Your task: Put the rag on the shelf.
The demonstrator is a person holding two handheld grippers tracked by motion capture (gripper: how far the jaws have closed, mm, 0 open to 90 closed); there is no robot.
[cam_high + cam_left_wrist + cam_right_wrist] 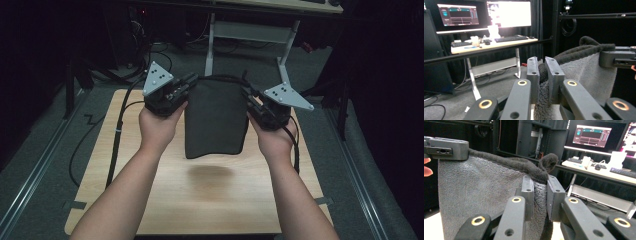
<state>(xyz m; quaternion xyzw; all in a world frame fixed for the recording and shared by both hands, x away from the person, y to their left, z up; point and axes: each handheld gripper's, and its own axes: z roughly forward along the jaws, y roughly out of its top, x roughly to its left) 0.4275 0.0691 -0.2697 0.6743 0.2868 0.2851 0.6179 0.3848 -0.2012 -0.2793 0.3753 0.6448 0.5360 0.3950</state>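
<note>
1. The wooden table [210, 200] sits bare below, so the dark grey towel [216, 120] hangs clear above it.
2. That towel's held up to drape flat.
3. Left gripper [189, 84] pinches the towel's top left corner.
4. Right gripper [248, 97] clamps the opposite top corner.

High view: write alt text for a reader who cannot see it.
Two hands hold a dark folded towel up by its top corners, the left gripper and right gripper each shut on one. It hangs above a light wooden table, casting a shadow there.
</note>
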